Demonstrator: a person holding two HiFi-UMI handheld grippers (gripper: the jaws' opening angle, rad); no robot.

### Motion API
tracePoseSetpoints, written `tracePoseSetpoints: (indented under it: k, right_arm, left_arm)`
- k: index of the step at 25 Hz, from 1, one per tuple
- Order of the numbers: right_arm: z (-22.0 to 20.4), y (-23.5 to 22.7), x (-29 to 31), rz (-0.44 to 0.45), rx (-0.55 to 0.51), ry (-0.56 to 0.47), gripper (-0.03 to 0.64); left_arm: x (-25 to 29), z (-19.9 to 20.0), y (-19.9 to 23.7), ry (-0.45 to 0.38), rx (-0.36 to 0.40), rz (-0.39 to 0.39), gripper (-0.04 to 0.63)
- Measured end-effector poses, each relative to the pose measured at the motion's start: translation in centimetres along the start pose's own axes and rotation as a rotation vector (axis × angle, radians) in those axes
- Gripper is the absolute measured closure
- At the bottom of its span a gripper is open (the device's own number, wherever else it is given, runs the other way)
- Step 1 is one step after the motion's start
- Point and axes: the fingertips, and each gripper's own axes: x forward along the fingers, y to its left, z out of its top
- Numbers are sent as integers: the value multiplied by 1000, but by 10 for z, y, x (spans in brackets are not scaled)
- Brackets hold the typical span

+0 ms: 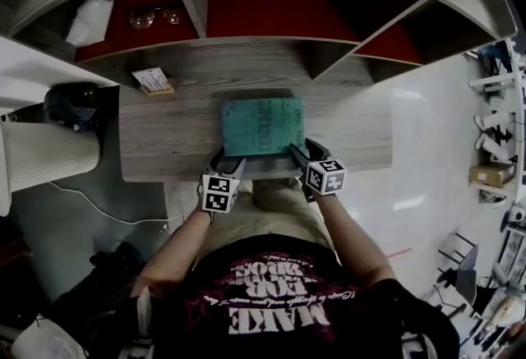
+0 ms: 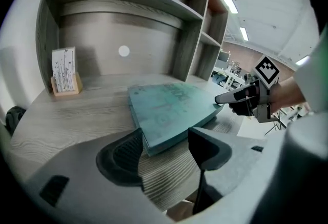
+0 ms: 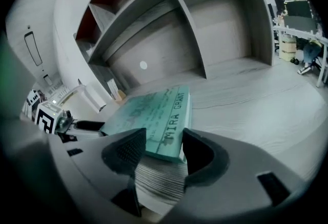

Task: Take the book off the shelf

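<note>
**Both grippers sitting at the near corners of the teal book on the desk**

A teal book (image 1: 263,126) is lying flat, cover up, on the grey wood-grain desk (image 1: 164,131), near its front edge and below the shelf unit (image 1: 271,41) with red-backed compartments. The spine, printed "MIRA GRANT", is running along the book's right side in the right gripper view.

In the head view the left gripper (image 1: 228,158) is sitting at the book's 7 o'clock corner and the right gripper (image 1: 304,150) at its 5 o'clock corner, both pointing away from the person and angling downward.

In the left gripper view the jaws are standing well apart, and the book's near-left corner is poking into the gap. The left pad is lying just beside that corner. The right pad is staying clear of it, with bare desk showing between.

In the right gripper view the jaws are likewise standing apart. The spine-side corner is filling most of the gap, and I cannot tell whether either pad is pressing on it.

From the book, a small wooden card stand (image 1: 153,81) is standing on the desk at 10 o'clock, well apart. A pair of glasses (image 1: 154,17) is resting in a red compartment at 11 o'clock, with a white bundle (image 1: 89,20) beside it at its 9 o'clock.
</note>
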Motion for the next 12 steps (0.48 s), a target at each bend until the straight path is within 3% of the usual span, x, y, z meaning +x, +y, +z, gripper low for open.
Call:
tracePoseSetpoints:
  k: [4, 6, 8, 10, 12]
  right_arm:
    - [-15, 4, 8, -1, -50, 115, 322]
    - [-8, 4, 3, -8, -65, 126, 308]
    - [9, 4, -9, -17, -77, 105, 311]
    - [28, 8, -28, -27, -106, 72, 385]
    - [54, 17, -51, -44, -140, 13, 539]
  left_arm:
    - [0, -10, 2, 98, -16, -28, 325]
    - [-6, -6, 4, 124, 39, -23, 325]
    - [-20, 9, 9, 98, 83, 3, 325]
    - [-44, 36, 19, 8, 96, 50, 326]
    - [-73, 71, 28, -112, 84, 76, 327]
